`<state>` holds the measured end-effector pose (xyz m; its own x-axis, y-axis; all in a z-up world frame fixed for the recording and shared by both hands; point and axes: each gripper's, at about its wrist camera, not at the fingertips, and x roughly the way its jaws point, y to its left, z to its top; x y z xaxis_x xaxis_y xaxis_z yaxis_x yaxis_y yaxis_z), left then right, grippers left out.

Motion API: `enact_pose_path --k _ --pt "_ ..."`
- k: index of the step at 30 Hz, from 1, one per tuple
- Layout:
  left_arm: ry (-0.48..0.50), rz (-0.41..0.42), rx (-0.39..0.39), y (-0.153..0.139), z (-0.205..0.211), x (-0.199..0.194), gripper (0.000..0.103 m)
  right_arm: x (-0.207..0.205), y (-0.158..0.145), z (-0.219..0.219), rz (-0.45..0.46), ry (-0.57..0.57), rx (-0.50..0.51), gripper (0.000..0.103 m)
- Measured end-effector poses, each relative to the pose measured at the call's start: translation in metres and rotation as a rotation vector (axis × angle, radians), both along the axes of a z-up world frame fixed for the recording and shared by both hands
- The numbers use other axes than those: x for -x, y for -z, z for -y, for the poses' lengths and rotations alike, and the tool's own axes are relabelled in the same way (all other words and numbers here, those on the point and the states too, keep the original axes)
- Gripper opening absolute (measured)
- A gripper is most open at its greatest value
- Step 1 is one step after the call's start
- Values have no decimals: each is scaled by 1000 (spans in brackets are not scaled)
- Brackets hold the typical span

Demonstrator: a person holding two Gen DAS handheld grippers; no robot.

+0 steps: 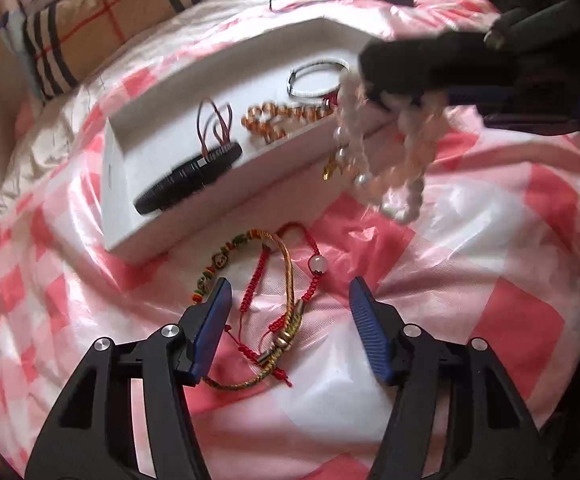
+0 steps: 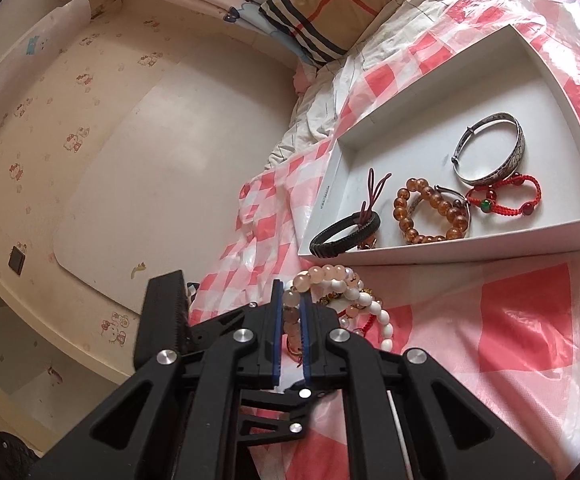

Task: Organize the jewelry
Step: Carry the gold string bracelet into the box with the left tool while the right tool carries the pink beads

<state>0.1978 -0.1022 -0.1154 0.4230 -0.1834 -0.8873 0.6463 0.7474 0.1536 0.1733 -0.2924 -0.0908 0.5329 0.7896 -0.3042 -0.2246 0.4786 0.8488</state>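
Pink-checked bedspread (image 1: 469,280) is seen under a white tray (image 2: 449,246). Pearl bracelets (image 2: 329,284) are clamped by the right gripper (image 2: 291,320) beside the tray's near edge. Woven bracelets (image 1: 274,280) are straddled, untouched, by the parted left gripper (image 1: 290,320).

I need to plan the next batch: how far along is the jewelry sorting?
Done: the white tray holds several bracelets. In hand: the right gripper is shut on the pearl bracelets. Left: the cord bracelets lie on the bed under the open left gripper.

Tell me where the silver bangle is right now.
In the right wrist view the silver bangle lies inside the white tray, toward its right side, just above the red cord bracelet and beside the amber bead bracelet.
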Motion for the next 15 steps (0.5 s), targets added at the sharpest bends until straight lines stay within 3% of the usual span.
enact_pose_path --k 1,2,3,6,8,15 --pt "-18 -41 33 -1 -2 -4 38 0 0 0 0 1 -3 9" --pt "-37 -43 30 -2 -3 -7 15 -1 0 0 0 1 -6 9" --pt "-55 -52 36 -2 -6 -11 9 -1 0 1 1 2 -9 9" --pt "-99 -98 127 -9 -16 -19 7 -2 0 2 4 2 -22 9" --pt "-104 -130 227 -18 -22 -22 7 -2 0 3 10 3 -34 9" --pt "-58 -156 504 -57 -31 -23 6 2 -9 11 66 22 -92 9"
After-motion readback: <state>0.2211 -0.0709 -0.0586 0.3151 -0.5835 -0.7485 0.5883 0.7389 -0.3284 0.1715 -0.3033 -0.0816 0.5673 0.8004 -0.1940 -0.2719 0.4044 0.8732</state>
